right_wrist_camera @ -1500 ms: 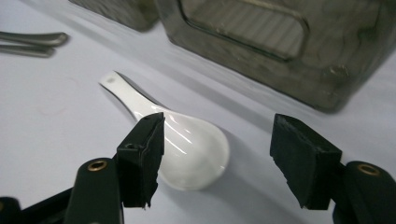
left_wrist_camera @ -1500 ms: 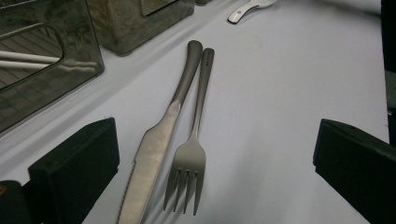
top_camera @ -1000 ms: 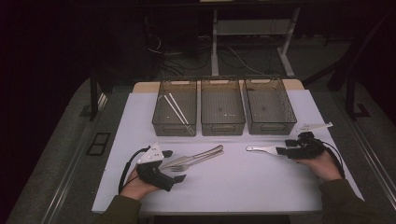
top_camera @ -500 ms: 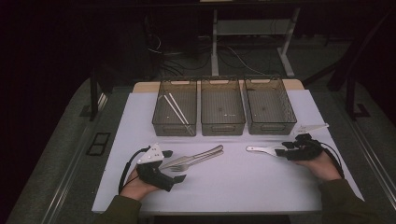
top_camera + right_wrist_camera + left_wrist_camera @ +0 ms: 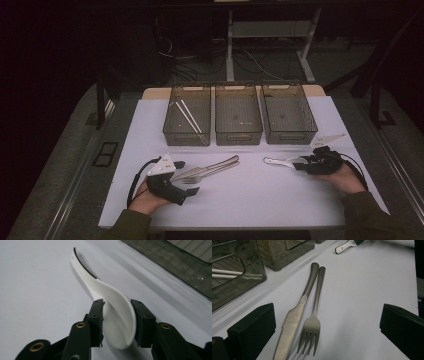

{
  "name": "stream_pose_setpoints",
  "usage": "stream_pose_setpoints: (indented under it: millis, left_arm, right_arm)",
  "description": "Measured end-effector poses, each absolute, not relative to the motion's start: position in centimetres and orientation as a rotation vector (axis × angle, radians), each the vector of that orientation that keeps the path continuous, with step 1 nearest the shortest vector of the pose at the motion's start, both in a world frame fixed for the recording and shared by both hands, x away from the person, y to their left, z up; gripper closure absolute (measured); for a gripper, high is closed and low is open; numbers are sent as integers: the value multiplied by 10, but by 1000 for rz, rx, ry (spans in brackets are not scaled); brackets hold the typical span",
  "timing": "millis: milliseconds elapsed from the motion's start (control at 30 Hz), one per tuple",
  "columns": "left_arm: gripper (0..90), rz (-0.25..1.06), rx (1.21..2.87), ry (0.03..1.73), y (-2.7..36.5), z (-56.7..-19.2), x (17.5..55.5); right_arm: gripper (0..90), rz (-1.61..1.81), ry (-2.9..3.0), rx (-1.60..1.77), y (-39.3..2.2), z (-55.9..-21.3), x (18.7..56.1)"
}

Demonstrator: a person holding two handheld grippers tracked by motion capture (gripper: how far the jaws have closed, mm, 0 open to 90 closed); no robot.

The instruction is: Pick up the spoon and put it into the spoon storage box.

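A white spoon (image 5: 277, 161) lies on the white mat (image 5: 250, 200) at the right, handle pointing left. My right gripper (image 5: 301, 163) has its jaws on either side of the spoon's bowl (image 5: 117, 315); they have just been closing and both pads touch it. At the left a metal knife (image 5: 294, 320) and fork (image 5: 312, 325) lie side by side. My left gripper (image 5: 187, 177) rests open on the mat, its wide jaws at either side of the blade and tines without touching them.
Three dark see-through bins (image 5: 238, 135) stand in a row at the back of the mat. The left bin (image 5: 175, 130) holds two white sticks (image 5: 187, 116). The table edge runs close in front of both hands.
The right gripper's jaws have closed in on the spoon's bowl. The left hand, the knife and the fork have not moved.
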State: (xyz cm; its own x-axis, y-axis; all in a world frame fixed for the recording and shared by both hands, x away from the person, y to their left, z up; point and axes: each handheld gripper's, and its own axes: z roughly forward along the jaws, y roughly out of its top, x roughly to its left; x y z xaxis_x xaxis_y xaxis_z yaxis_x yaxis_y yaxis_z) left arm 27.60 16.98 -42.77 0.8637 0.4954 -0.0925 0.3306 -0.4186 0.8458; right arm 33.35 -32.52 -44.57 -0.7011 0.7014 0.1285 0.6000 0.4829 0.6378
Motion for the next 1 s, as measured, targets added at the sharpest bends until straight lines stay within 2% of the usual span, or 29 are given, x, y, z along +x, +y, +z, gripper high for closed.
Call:
stream_pose_setpoints:
  millis: [167,267,567,1000]
  left_arm:
    - [0,210,2045,602,169,-428,276]
    - [0,209,2045,603,169,-428,276]
    - [0,209,2044,601,169,-428,275]
    - [0,211,2043,603,169,-427,275]
  right_arm:
    - [648,991,2591,1091,-324,-445,333]
    - [705,991,2590,1097,-325,-444,332]
    - [792,1008,2604,1112,-328,-441,333]
    - [807,1013,2607,1121,-329,-440,332]
